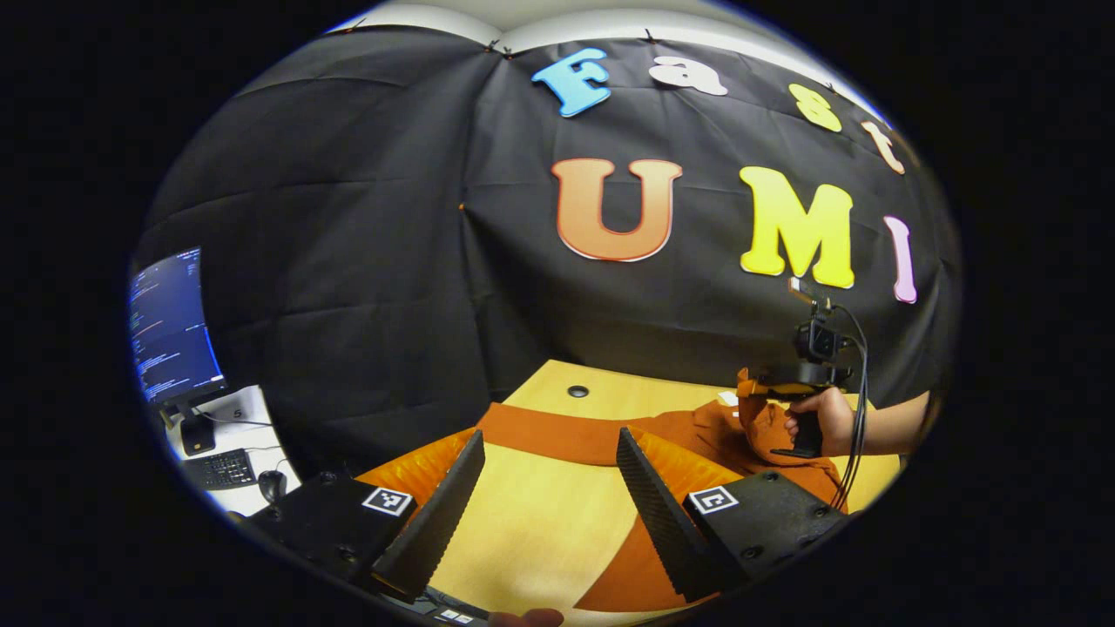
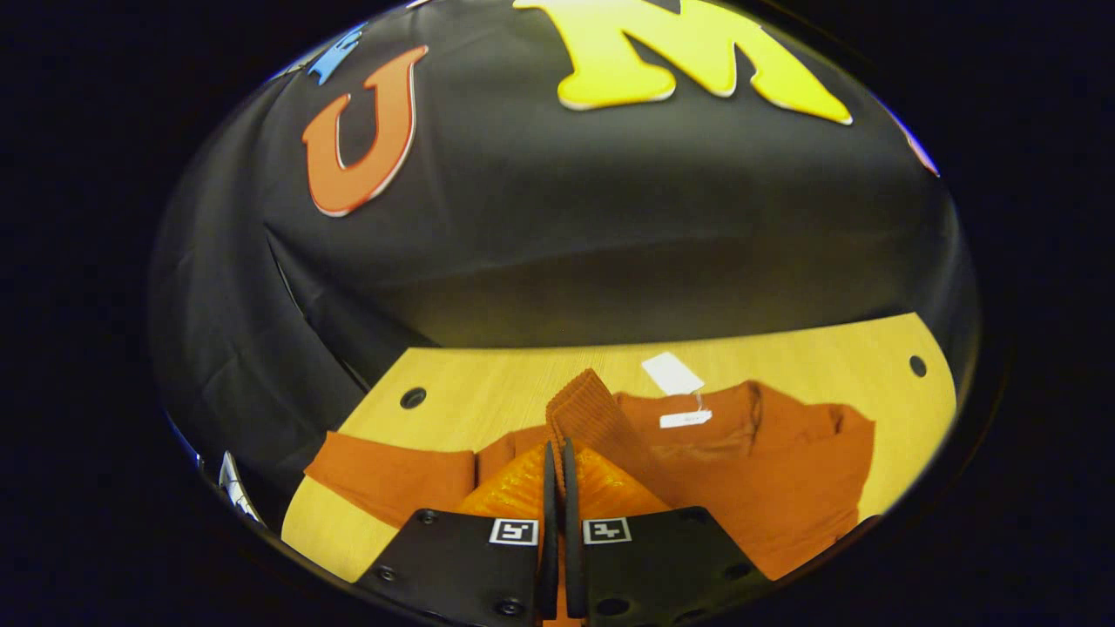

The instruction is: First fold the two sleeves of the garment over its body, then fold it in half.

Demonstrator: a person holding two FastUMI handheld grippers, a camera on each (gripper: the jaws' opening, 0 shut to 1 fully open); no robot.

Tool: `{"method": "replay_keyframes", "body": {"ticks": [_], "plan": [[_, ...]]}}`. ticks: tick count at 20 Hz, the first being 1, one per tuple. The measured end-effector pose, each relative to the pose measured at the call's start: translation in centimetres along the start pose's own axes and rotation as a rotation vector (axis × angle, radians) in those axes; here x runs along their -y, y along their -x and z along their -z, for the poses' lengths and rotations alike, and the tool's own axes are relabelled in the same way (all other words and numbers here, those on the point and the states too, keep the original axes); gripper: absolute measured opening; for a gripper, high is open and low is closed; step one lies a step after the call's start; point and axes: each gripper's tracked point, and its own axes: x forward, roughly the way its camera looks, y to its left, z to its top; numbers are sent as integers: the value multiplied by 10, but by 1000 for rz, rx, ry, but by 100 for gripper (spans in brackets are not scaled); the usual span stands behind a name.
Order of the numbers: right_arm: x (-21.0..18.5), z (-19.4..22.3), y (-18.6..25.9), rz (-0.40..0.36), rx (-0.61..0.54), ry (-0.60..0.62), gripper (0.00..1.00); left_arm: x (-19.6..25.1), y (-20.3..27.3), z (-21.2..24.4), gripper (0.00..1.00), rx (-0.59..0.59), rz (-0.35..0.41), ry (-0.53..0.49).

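Note:
An orange long-sleeved garment (image 2: 766, 461) lies on the wooden table (image 2: 810, 348), neck toward the booth wall. My right gripper (image 2: 557, 453) is shut on the ribbed cuff (image 2: 592, 409) of one sleeve, lifted above the garment's body. The other sleeve (image 2: 383, 475) stretches flat to the left. In the left gripper view that flat sleeve (image 1: 557, 440) runs across the table past my left gripper (image 1: 550, 435), which stands open over bare wood (image 1: 523, 522). Far right, a hand holds the right gripper (image 1: 756, 389) with orange cloth bunched at it.
A white tag (image 2: 671, 373) lies by the garment's neck. Round holes (image 2: 413, 398) mark the tabletop near its far edge. To the left a lower white desk carries a monitor (image 1: 170, 326), a keyboard (image 1: 222, 470) and a mouse (image 1: 272, 483).

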Motion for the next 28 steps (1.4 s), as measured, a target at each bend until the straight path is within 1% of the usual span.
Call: {"method": "replay_keyframes", "body": {"ticks": [3,5,7,8,9,11,12,13,16,17,18,19,20,23,24,25,27,28], "plan": [[-8,36,-30,4,-86,6,5,-21,8,5,99,-15,-53,2],[-12,44,-37,0,-109,17,5,-29,10,5,99,-17,-76,-1],[-18,45,-38,-17,-104,23,7,-33,11,7,99,-20,-90,1],[-20,40,-36,-19,-95,27,15,-32,9,7,99,-21,-91,4],[-22,37,-33,-23,-84,25,15,-31,7,8,99,-18,-82,7],[-23,33,-25,-29,-79,24,22,-18,3,8,99,-16,-25,30],[-23,31,-18,-36,-75,30,36,-13,-1,7,99,-15,-4,48],[-24,29,-7,-58,-73,48,45,-11,-5,8,99,-15,11,63],[-16,15,38,-84,-31,110,88,0,-21,4,99,6,77,94],[-15,11,55,-99,-11,117,92,2,-29,1,99,21,100,95],[-13,6,75,-109,7,123,91,1,-37,-2,99,35,108,91],[-11,1,98,-123,29,122,87,0,-50,-4,99,47,117,86],[-11,-1,121,-134,44,121,91,-2,-61,-7,99,56,131,89],[-6,-2,197,-181,85,144,91,-14,-109,-2,99,30,154,101],[-1,-4,221,-188,99,159,87,-16,-128,2,98,11,173,100],[3,-3,242,-197,105,163,91,-15,-147,10,98,-24,203,92],[16,-3,283,-205,106,135,90,-21,-186,35,96,-130,247,86],[26,-6,302,-194,117,124,87,-25,-207,44,97,-159,266,113]]}}
